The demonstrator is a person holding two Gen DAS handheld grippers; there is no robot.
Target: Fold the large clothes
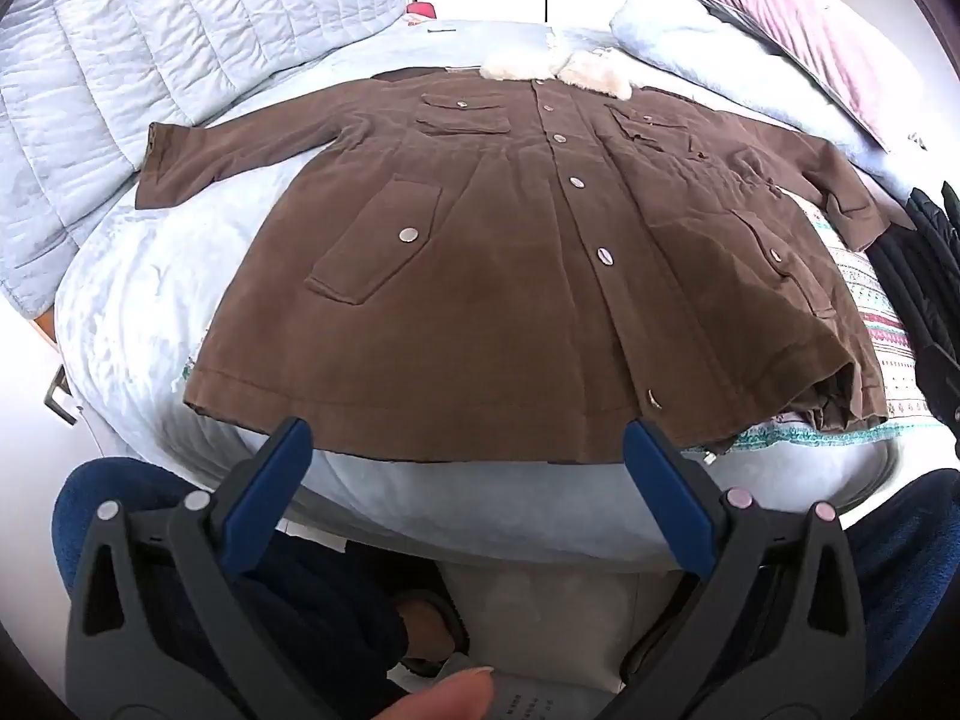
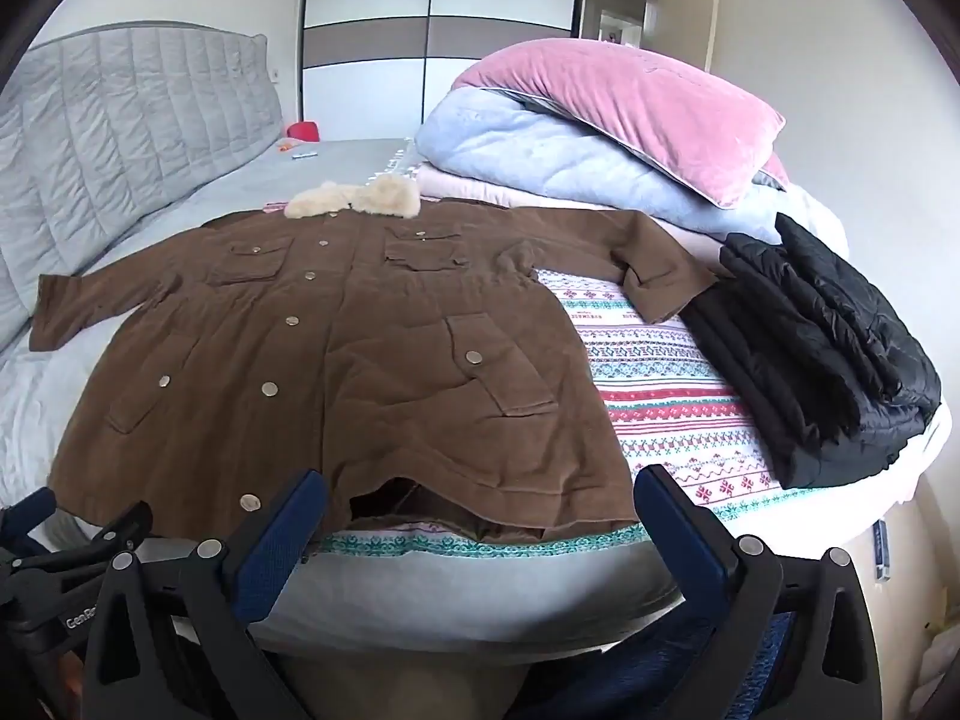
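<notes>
A large brown coat [image 1: 510, 276] with metal snaps and a cream fur collar [image 1: 558, 69] lies flat, face up, on the bed, sleeves spread to both sides. It also shows in the right wrist view [image 2: 336, 360], its hem near the bed's front edge. My left gripper [image 1: 468, 450] is open and empty, just in front of the hem. My right gripper [image 2: 480, 498] is open and empty, at the hem's right part. Neither touches the coat.
A folded black padded garment [image 2: 828, 360] lies at the bed's right edge. A patterned blanket [image 2: 666, 372] lies under the coat's right side. Stacked bedding with a pink pillow [image 2: 630, 108] sits at the back right. A quilted grey headboard [image 2: 120, 120] runs along the left.
</notes>
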